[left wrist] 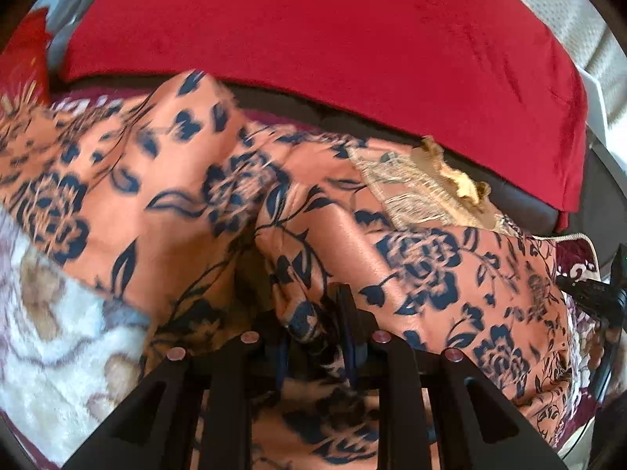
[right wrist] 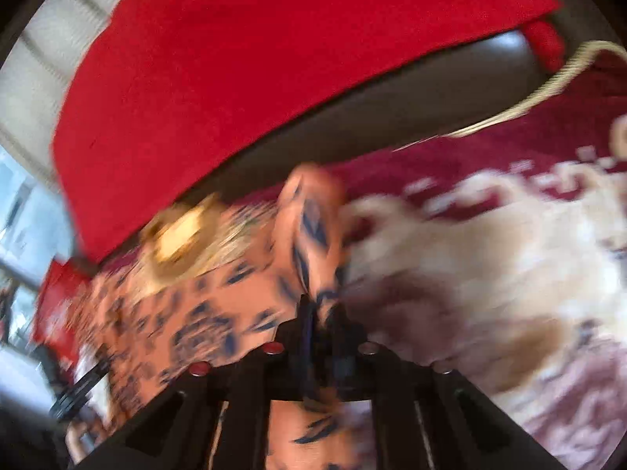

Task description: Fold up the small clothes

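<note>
An orange garment with dark blue flowers (left wrist: pixel 337 211) lies spread on a plush blanket, a beige lace panel with a gold trim (left wrist: pixel 423 184) at its far edge. My left gripper (left wrist: pixel 313 313) is shut on a bunched fold of this orange garment near its front edge. In the blurred right wrist view the same orange garment (right wrist: pixel 188 305) lies to the left, and my right gripper (right wrist: pixel 321 313) is shut on a raised fold of it (right wrist: pixel 309 227). The right gripper's dark body (left wrist: pixel 595 293) shows at the right edge of the left wrist view.
A cream and maroon plush blanket (left wrist: pixel 58 337) (right wrist: pixel 490 266) covers the surface under the garment. Behind it a red cloth (left wrist: pixel 313 31) (right wrist: pixel 235 58) drapes over a dark sofa back (right wrist: pixel 392 113). A red cushion (left wrist: pixel 23 62) sits at the far left.
</note>
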`<action>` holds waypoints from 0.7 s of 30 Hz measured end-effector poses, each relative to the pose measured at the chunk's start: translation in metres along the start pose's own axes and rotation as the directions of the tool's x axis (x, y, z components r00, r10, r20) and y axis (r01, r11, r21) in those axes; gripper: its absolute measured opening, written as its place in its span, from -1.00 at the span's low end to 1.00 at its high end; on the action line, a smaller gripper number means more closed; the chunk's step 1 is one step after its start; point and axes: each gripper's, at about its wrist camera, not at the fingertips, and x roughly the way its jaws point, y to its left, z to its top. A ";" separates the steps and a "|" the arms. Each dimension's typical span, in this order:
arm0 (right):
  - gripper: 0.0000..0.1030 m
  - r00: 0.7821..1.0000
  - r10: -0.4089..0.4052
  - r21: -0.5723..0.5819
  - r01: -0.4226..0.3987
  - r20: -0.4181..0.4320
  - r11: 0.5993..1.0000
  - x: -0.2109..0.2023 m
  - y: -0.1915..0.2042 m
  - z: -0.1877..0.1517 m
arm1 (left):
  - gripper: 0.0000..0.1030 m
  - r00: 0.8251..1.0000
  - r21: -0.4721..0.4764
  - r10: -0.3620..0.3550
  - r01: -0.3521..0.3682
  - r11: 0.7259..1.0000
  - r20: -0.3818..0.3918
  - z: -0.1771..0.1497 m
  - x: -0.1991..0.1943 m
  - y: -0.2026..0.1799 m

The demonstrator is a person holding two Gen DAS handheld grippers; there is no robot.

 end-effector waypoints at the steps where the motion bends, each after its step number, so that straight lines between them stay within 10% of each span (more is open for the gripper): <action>1: -0.97 1.000 -0.026 0.031 0.026 0.007 0.999 -0.001 -0.013 0.003 | -0.57 1.000 0.010 0.001 -0.001 1.000 0.003 0.001 0.003 -0.002; 6: -0.80 0.995 0.067 0.156 -0.079 0.078 0.985 -0.018 -0.053 -0.008 | -0.56 1.000 -0.007 -0.003 0.003 1.000 0.004 -0.001 0.009 0.007; 7: -0.28 0.990 0.107 0.166 -0.121 0.090 0.979 -0.024 -0.052 -0.011 | -0.53 1.000 -0.007 -0.004 0.004 1.000 0.006 -0.003 0.006 0.010; 8: 0.91 0.984 0.149 0.168 -0.163 0.096 0.972 -0.030 -0.047 -0.016 | -0.51 1.000 -0.007 -0.002 0.002 1.000 0.012 -0.005 0.003 0.014; 10: 1.00 0.977 0.180 0.162 -0.196 0.111 0.967 -0.038 -0.034 -0.023 | -0.32 1.000 -0.012 0.006 -0.006 1.000 0.022 -0.010 -0.007 0.022; 15: 0.81 0.985 0.159 -0.015 -0.160 -0.068 0.987 -0.014 0.017 -0.042 | -0.19 0.999 -0.019 0.021 -0.020 1.000 0.038 -0.018 -0.016 0.032; 17: -0.63 0.985 0.096 -0.052 -0.105 -0.146 0.993 0.003 0.028 -0.052 | -0.19 0.999 -0.029 0.036 -0.036 0.999 0.015 -0.022 -0.014 0.037; 21: -0.71 0.988 -0.074 -0.137 0.055 -0.137 0.989 0.008 0.040 -0.059 | -0.19 0.999 -0.043 0.041 -0.039 0.998 0.023 -0.025 -0.022 0.044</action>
